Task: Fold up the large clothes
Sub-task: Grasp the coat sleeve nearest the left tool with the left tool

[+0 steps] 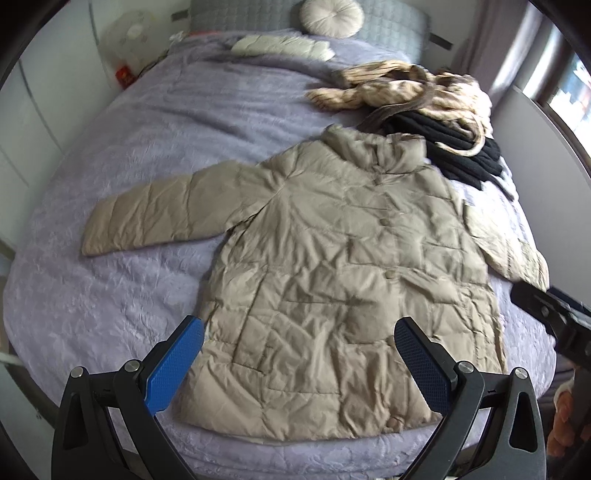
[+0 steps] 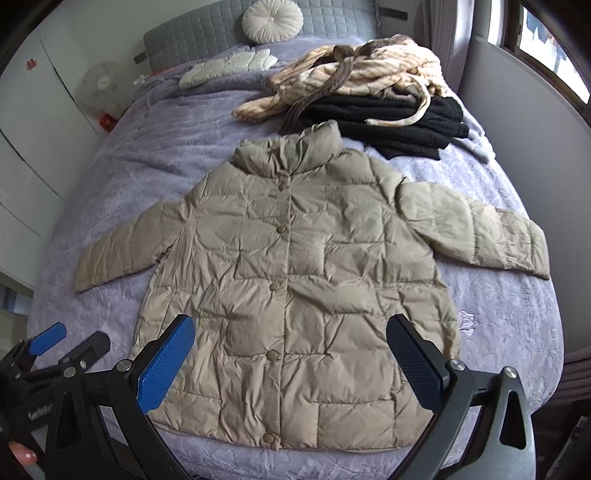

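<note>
Lavender bedding covers the bed (image 2: 155,155), and the beige coat (image 2: 295,280) lies flat on it, front up, buttoned, collar toward the headboard and hem at the near edge. Both sleeves stretch out to the sides, so no fold has been made yet; by the look of it the coat is only spread and smoothed, and the whole folding is left: sleeves in, then the body doubled. Behind the collar sits a pile of other clothes (image 2: 369,92), a striped tan garment over a black one, loosely heaped rather than neatly folded, probably waiting their turn. A white item (image 2: 225,66) lies near the round cushion (image 2: 272,19).

Left gripper (image 1: 299,354) hangs above the hem with its jaws wide apart, holding nothing. Right gripper (image 2: 290,354) does the same over the lower front, jaws spread and empty.
</note>
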A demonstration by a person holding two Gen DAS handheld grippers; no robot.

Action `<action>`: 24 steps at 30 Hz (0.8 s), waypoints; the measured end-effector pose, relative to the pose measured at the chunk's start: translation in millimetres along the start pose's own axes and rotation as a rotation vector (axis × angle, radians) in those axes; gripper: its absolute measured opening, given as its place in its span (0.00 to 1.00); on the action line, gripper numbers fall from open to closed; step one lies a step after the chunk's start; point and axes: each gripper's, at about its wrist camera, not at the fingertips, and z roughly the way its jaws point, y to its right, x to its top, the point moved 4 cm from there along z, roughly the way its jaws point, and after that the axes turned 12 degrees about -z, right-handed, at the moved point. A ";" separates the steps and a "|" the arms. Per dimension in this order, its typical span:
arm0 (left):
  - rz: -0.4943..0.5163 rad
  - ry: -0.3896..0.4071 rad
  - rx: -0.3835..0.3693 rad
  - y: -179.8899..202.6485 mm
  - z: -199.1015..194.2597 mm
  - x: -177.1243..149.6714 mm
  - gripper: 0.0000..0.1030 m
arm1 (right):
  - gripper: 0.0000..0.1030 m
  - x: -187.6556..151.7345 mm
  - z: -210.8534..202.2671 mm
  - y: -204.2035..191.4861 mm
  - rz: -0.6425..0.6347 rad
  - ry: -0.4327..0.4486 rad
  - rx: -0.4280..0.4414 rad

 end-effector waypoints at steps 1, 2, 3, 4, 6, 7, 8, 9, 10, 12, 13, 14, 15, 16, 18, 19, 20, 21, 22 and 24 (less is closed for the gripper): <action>-0.016 -0.007 0.005 -10.2 5.1 0.2 1.00 | 1.00 -6.5 5.7 -7.0 -0.003 -0.011 0.005; -0.031 -0.014 0.007 -19.8 10.9 1.9 1.00 | 1.00 -4.4 11.2 -10.1 -0.001 -0.023 0.012; -0.045 -0.020 0.006 -27.9 17.4 7.0 1.00 | 1.00 -8.0 18.6 -17.2 0.003 -0.035 0.027; -0.060 -0.024 0.008 -36.5 24.5 11.6 1.00 | 1.00 -11.1 26.7 -25.2 0.004 -0.044 0.043; -0.089 -0.023 0.003 -57.3 38.2 21.1 1.00 | 1.00 -14.0 40.3 -38.5 -0.012 -0.066 0.063; -0.108 -0.020 -0.005 -69.6 45.8 24.6 1.00 | 1.00 -17.5 46.3 -48.7 -0.034 -0.079 0.072; -0.129 -0.021 -0.014 -79.5 56.2 33.1 1.00 | 1.00 -15.2 51.4 -54.7 -0.051 -0.085 0.078; -0.148 -0.023 -0.025 -87.1 66.1 40.0 1.00 | 1.00 -15.2 56.6 -65.0 -0.073 -0.083 0.086; -0.176 -0.024 -0.042 -100.7 76.1 43.8 1.00 | 1.00 -18.8 59.8 -74.2 -0.088 -0.083 0.095; -0.231 -0.024 -0.048 -122.4 100.7 62.2 1.00 | 1.00 -20.0 72.3 -92.6 -0.102 -0.125 0.142; -0.264 -0.014 -0.051 -137.0 112.4 69.9 1.00 | 1.00 -27.4 76.4 -105.9 -0.102 -0.155 0.186; -0.290 -0.005 -0.061 -143.0 123.5 79.1 1.00 | 1.00 -25.8 81.6 -111.8 -0.103 -0.173 0.210; -0.335 0.009 -0.083 -160.2 133.4 85.4 1.00 | 1.00 -30.7 86.1 -121.1 -0.107 -0.189 0.229; -0.371 0.016 -0.100 -170.2 142.3 93.1 1.00 | 1.00 -35.3 91.0 -128.6 -0.114 -0.199 0.235; -0.468 0.036 -0.154 -198.1 160.8 107.4 1.00 | 1.00 -38.7 102.0 -138.5 -0.125 -0.222 0.230; -0.516 0.040 -0.179 -211.2 170.9 115.0 1.00 | 1.00 -41.5 107.2 -142.5 -0.127 -0.235 0.231; -0.552 0.043 -0.204 -223.3 180.2 122.6 1.00 | 1.00 -39.1 112.9 -145.5 -0.131 -0.244 0.234; -0.575 0.047 -0.222 -231.9 188.5 129.2 1.00 | 1.00 -37.6 115.3 -148.8 -0.135 -0.247 0.238; -0.594 0.049 -0.225 -236.6 197.9 135.1 1.00 | 1.00 -36.8 116.9 -151.9 -0.141 -0.244 0.238; -0.627 0.047 -0.218 -252.6 212.7 143.9 1.00 | 1.00 -37.5 119.3 -154.9 -0.151 -0.231 0.227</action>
